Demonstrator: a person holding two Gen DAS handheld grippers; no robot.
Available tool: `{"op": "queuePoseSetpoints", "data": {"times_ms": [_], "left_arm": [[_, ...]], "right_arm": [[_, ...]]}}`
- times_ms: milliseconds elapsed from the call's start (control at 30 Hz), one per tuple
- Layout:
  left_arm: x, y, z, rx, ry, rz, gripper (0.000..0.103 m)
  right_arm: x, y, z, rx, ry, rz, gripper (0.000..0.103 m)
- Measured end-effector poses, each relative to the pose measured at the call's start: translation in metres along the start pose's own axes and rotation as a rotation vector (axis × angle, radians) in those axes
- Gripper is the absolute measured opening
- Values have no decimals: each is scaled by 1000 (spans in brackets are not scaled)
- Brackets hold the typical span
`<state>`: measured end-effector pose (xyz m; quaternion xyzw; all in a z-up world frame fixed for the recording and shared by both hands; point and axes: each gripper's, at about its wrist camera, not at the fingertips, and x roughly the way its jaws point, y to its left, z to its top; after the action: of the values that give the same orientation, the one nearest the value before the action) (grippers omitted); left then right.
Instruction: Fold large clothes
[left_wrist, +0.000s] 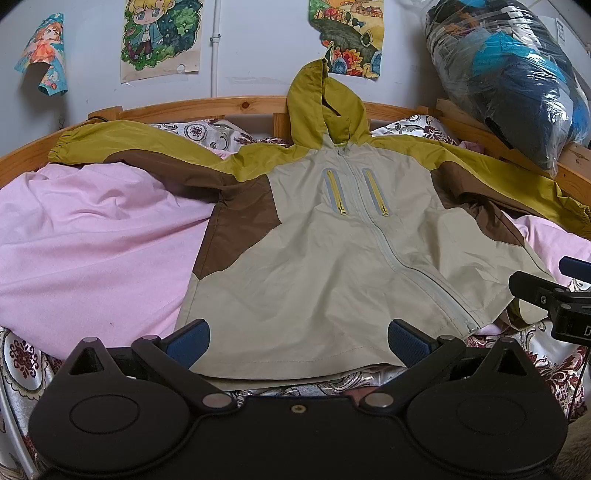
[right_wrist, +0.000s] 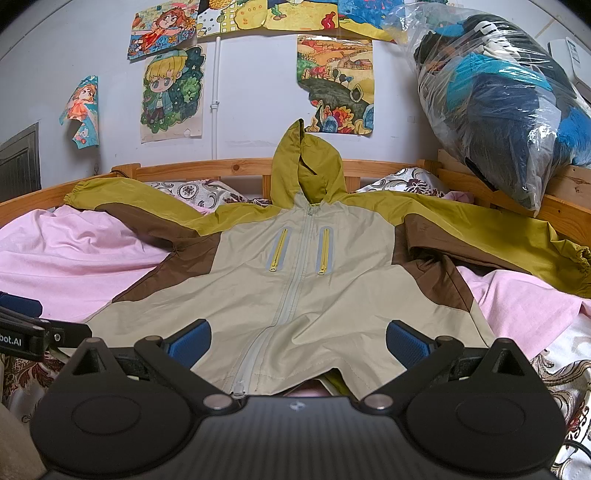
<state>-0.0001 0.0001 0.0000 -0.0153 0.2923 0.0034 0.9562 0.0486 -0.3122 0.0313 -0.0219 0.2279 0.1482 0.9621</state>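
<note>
1. Setting: a bed (left_wrist: 92, 236) with a pink sheet over a patterned cover, a wooden rail behind it, and a pale wall hung with drawings.
2. Nearest the cameras: the left gripper (left_wrist: 297, 341) and the right gripper (right_wrist: 299, 341) both had their jaws wide apart, with nothing between the blue pads. Each sat at the near hem of the jacket (left_wrist: 332, 258); whether the pads touched the cloth could not be told.
3. The jacket lay face up on the bed, zipped, with its hem toward the grippers. The hem (right_wrist: 295, 373) was slightly lifted at the zip end, showing the yellow-green lining.
4. Mid-distance: two chest pocket zips; a brown side panel on each flank. The sleeves were spread out to both sides, the left sleeve (left_wrist: 122, 147) reaching the rail and the right sleeve (right_wrist: 517, 236) draped over the sheet.
5. Far: the hood (right_wrist: 306, 166) stood propped against the rail. A plastic bag of clothes (right_wrist: 509, 99) sat on the rail at the far right.
6. Handling judgement: a thin shell fabric, light and limp, probably slick, so a fold may slide on the soft sheet. The zip line will be stiffer than the panels.
7. Suggested hold: pinch a seam or doubled edge, either the hem corners or the cuff and shoulder seam, rather than a single flat layer.
</note>
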Motion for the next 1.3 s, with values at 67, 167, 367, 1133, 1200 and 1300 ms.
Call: {"op": "queuePoseSetpoints", "data": {"times_ms": [67, 167, 367, 1133, 1200, 1300], "left_arm": [[0, 0, 0, 0, 0, -1, 102], [0, 0, 0, 0, 1, 0, 102], [0, 0, 0, 0, 0, 0, 102], [0, 0, 0, 0, 1, 0, 102], [0, 0, 0, 0, 0, 0, 102], [0, 0, 0, -1, 1, 0, 102]], "right_arm": [[0, 0, 0, 0, 0, 0, 103], [0, 0, 0, 0, 0, 0, 103], [0, 1, 0, 0, -1, -1, 103], [-1, 1, -2, 0, -2, -2, 103], [-1, 1, -3, 1, -2, -2, 103], [-1, 2, -3, 1, -2, -2, 103]]}}
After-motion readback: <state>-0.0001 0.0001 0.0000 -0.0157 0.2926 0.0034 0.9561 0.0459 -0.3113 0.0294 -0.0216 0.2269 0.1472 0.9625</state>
